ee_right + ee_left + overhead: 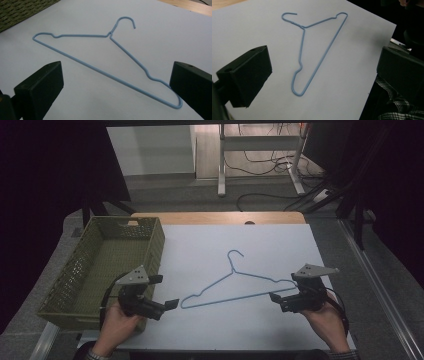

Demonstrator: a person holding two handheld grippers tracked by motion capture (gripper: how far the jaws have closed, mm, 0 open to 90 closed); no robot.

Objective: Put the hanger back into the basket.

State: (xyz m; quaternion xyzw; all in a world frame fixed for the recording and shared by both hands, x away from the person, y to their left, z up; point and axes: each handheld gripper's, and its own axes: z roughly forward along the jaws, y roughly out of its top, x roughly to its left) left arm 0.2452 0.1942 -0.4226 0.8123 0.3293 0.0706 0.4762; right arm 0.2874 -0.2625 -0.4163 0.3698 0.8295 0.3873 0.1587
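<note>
- A blue wire hanger (235,282) is seen lying flat on the white sheet (280,245) that covers the desk, between the two grippers, with its hook pointed away from the person.
- The left gripper (172,304) is held released, its jaws spread wide with nothing between them; in the left gripper view the hanger (312,55) is found straight ahead, its near shoulder end just beyond the jaws but not touched.
- The right gripper (274,297) is likewise held released; in the right gripper view the hanger's (112,65) shoulder end is seen just beside the right-hand jaw, at or almost at contact.
- The hanger's long bar is laid along the line that joins the two grippers, so one end is offered to each.
- The right gripper is judged the nearer; only a short advance is needed for the end to be taken between its jaws.
- A green basket (75,265) is kept behind and outside the left gripper, apart from the hanger.
</note>
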